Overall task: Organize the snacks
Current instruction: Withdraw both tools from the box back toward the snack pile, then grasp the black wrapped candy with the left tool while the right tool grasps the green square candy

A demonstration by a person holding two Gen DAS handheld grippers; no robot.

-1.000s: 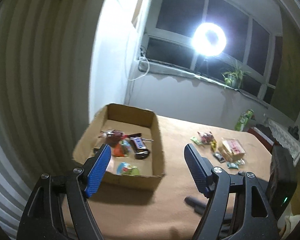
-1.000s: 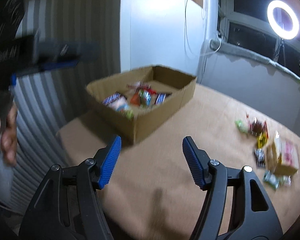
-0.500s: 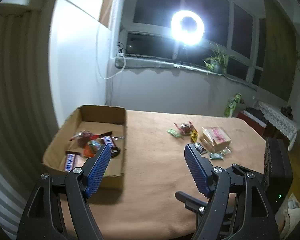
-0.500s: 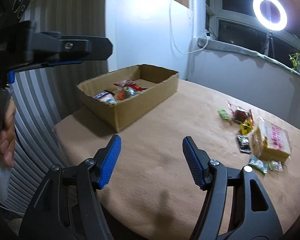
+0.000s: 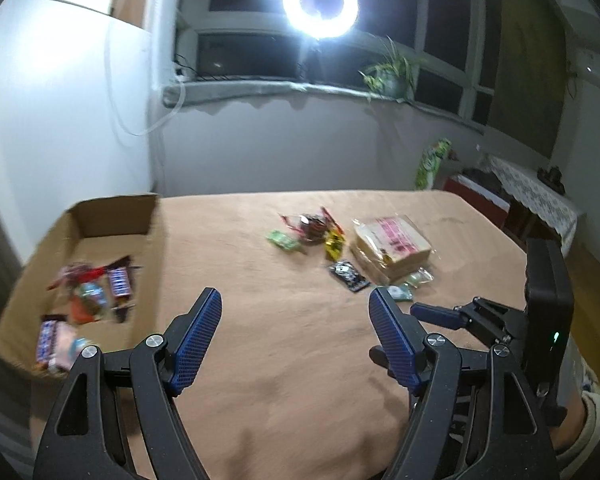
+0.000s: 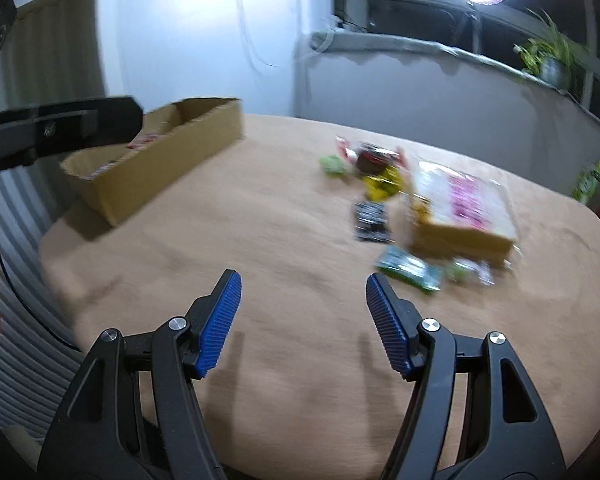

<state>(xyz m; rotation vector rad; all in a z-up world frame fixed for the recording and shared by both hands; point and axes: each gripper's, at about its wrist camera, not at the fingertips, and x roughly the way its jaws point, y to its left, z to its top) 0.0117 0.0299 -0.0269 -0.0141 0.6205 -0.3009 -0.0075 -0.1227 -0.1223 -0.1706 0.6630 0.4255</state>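
A brown cardboard box point(image 5: 80, 216) point(image 6: 172, 160) at the table's left holds several wrapped snacks point(image 5: 88, 288). More loose snacks lie on the tan tablecloth: a green packet point(image 5: 284, 240), a dark red one point(image 5: 312, 224), a yellow one point(image 5: 334, 242), a black one point(image 5: 348, 276) point(image 6: 372, 216), a large clear pack with pink print point(image 5: 392, 240) point(image 6: 464, 208) and a green wafer packet point(image 6: 410, 268). My left gripper point(image 5: 294, 332) hovers open over bare cloth with nothing between its fingers. My right gripper point(image 6: 302, 316) is open too, also empty, left of the green wafer packet.
A ring light point(image 5: 320, 0) glares above the window sill, beside a potted plant point(image 5: 388, 72). The right gripper's body point(image 5: 548, 304) shows at the right of the left wrist view. A side table with a lace cloth point(image 5: 536, 196) stands at far right. A radiator-like ribbed wall point(image 6: 40, 56) is at left.
Both grippers have swung to the right, away from the box and towards the loose snacks, which now sit nearer the middle of each view. Both stay open and empty.
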